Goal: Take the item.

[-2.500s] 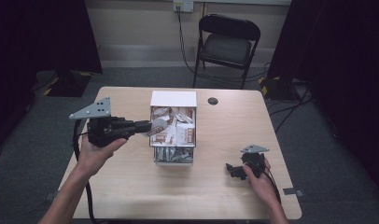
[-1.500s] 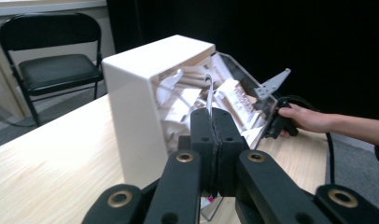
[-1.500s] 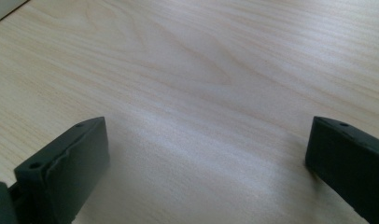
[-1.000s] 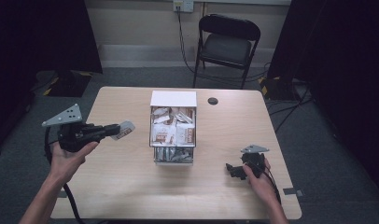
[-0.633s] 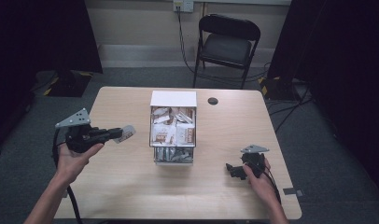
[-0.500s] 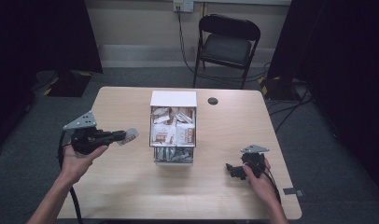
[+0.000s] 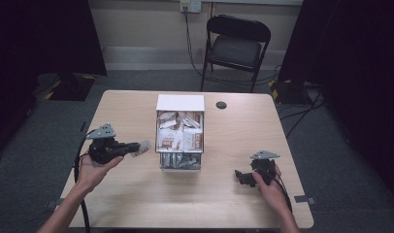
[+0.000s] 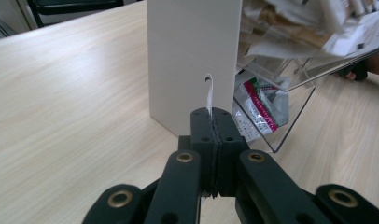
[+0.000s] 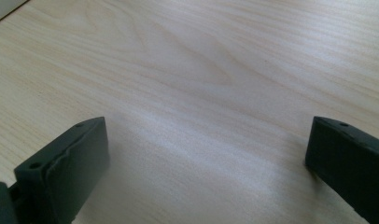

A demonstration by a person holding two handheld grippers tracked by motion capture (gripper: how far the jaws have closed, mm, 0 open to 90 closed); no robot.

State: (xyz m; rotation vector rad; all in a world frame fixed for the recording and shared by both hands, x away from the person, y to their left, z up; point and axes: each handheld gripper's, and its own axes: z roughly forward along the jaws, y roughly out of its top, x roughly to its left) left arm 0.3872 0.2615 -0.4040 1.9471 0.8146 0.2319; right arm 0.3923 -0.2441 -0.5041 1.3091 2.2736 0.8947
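The left gripper [image 7: 133, 148] is clamped on a thin sachet [image 7: 143, 147], low over the table's [image 7: 137, 204] left edge, its long axis pointing at the clear box [image 7: 180, 165]; the right gripper [image 7: 241, 177], jaws wide, rests near the right edge.

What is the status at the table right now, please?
Left gripper shut on a packet, clear of the box. Right gripper open, low over the table. Nothing in the way.
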